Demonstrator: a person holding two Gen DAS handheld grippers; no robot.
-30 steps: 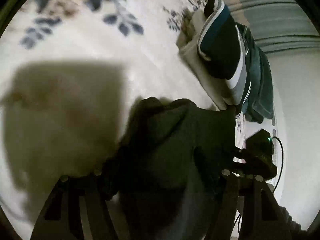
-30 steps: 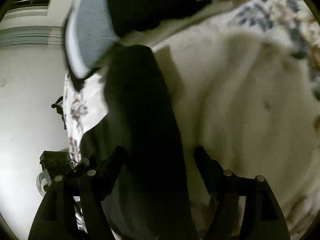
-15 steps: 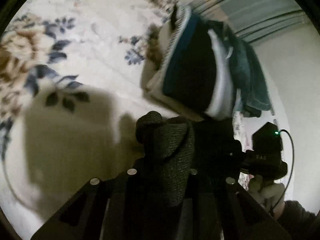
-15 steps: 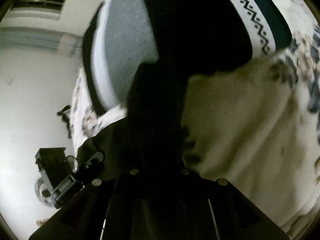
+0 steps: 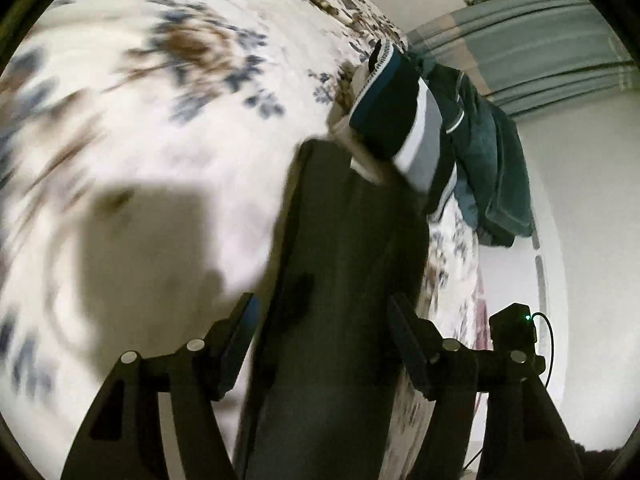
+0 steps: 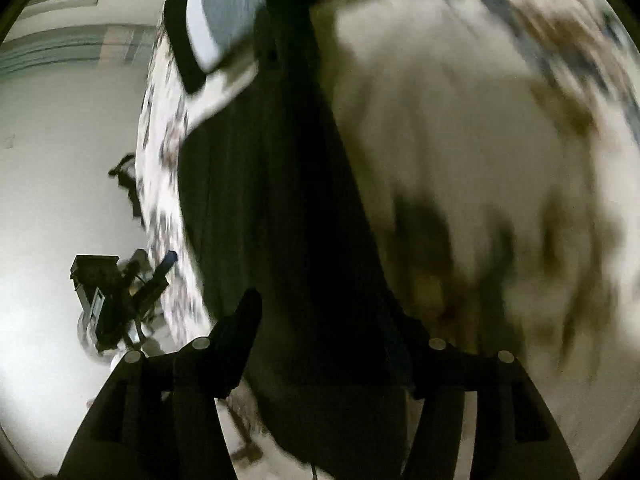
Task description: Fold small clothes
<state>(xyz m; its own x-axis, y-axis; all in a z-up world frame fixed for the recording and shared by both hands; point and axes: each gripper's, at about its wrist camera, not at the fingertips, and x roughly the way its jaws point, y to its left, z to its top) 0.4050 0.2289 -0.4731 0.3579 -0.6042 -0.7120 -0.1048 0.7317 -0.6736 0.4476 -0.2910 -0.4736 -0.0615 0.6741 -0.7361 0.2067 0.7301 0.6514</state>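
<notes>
Left claw [image 5: 320, 316] apart | dark garment [image 5: 344, 280] (blurred) | right claw [image 6: 332, 316] part-hidden

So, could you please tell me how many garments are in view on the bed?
At least 3: a dark garment lying between the open tongs, a striped folded one beyond it, and a teal one at the bed's edge; more may be hidden.

Your left gripper [image 5: 322, 344] and right gripper [image 6: 332, 340] both point steeply down over the dark garment [image 5: 344, 280]. Both sets of jaws have just been opening and stand apart, pads clear of it.
</notes>
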